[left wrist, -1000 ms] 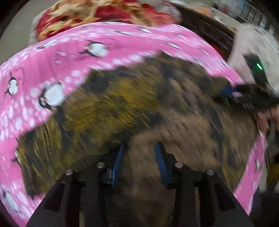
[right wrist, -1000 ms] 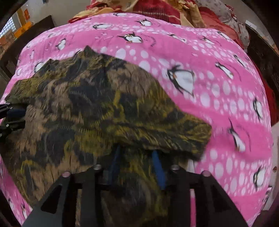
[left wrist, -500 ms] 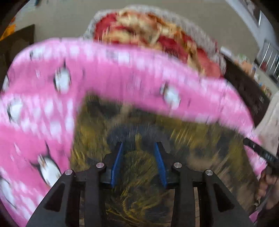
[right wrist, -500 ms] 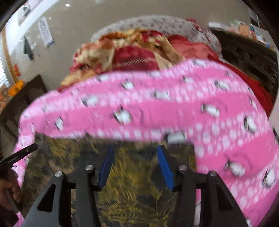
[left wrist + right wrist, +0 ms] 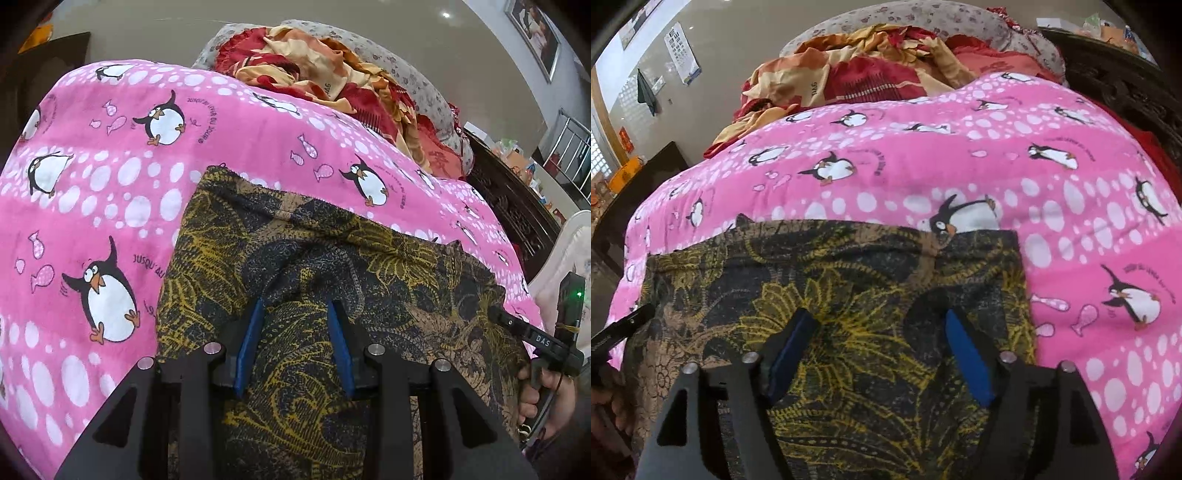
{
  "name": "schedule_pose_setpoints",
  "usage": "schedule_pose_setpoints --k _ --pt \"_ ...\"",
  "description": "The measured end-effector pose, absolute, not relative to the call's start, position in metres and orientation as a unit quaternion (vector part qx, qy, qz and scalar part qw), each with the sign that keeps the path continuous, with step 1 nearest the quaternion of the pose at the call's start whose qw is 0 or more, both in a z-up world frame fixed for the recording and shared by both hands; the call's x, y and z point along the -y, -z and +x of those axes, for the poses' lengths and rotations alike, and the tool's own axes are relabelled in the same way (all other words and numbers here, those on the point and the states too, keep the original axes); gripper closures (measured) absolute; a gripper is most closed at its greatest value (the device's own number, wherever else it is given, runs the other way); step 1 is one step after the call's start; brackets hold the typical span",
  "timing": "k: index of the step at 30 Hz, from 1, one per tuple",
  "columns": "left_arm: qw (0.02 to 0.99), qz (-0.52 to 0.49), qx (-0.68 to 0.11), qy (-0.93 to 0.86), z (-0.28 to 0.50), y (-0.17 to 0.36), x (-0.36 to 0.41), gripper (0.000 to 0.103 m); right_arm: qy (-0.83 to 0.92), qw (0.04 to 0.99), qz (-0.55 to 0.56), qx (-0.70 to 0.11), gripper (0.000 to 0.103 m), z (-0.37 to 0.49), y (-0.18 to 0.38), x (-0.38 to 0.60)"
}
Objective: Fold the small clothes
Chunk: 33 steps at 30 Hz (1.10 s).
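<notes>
A dark garment with yellow and brown flower print (image 5: 317,280) lies spread on the pink penguin blanket (image 5: 110,184). It also shows in the right wrist view (image 5: 831,288), its far edge straight across the blanket (image 5: 1034,166). My left gripper (image 5: 295,306) is over the garment's left part, jaws partly open, with cloth bunched between the blue pads (image 5: 249,339); whether they pinch it I cannot tell. My right gripper (image 5: 877,317) is wide open over the garment's right part and holds nothing. The right gripper's body (image 5: 543,339) shows at the left view's right edge.
A heap of red and orange bedding (image 5: 332,85) and a grey flowered pillow (image 5: 923,18) lie behind the blanket. Dark carved wooden furniture (image 5: 517,218) stands on the right. A dark cabinet (image 5: 646,184) stands on the left.
Both grippers have drawn back toward the near edge and tilted up, so the wall and bedding are now in view. The garment's raised flap now lies flat, and the right gripper has opened wide.
</notes>
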<state>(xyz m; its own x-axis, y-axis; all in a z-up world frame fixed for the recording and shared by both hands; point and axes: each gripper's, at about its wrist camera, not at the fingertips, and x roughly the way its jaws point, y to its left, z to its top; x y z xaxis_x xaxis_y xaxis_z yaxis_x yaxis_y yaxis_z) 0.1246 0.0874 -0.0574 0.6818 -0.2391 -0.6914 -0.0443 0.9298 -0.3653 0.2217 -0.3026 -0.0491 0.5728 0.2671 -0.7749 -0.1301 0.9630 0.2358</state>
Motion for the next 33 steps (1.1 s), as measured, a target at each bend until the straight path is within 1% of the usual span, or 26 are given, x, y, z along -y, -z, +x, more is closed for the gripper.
schedule_pose_setpoints --k 4,7,18,24,30,31,33 --pt "0.898 -0.185 -0.395 0.056 0.125 0.056 -0.091 0.087 -0.137 0.875 0.077 -0.458 0.007 0.225 0.049 0.298" --pt "0.898 -0.188 -0.394 0.056 0.121 0.057 -0.093 0.087 -0.147 0.872 0.067 -0.462 0.002 0.225 0.049 0.291" --pt "0.897 -0.190 -0.395 0.057 0.123 0.058 -0.094 0.087 -0.171 0.866 0.125 -0.454 0.000 0.224 0.051 0.308" --pt "0.897 -0.190 -0.394 0.059 0.123 0.058 -0.094 0.087 -0.157 0.866 0.084 -0.468 0.000 0.227 0.053 0.296" --pt "0.897 -0.192 -0.394 0.060 0.123 0.058 -0.094 0.087 -0.159 0.866 0.089 -0.466 0.000 0.226 0.053 0.296" --pt "0.897 -0.192 -0.394 0.060 0.123 0.058 -0.094 0.086 -0.159 0.866 0.089 -0.467 0.000 0.226 0.053 0.296" --pt "0.897 -0.190 -0.395 0.065 0.124 0.058 -0.093 0.081 -0.159 0.866 0.088 -0.467 0.000 0.226 0.053 0.297"
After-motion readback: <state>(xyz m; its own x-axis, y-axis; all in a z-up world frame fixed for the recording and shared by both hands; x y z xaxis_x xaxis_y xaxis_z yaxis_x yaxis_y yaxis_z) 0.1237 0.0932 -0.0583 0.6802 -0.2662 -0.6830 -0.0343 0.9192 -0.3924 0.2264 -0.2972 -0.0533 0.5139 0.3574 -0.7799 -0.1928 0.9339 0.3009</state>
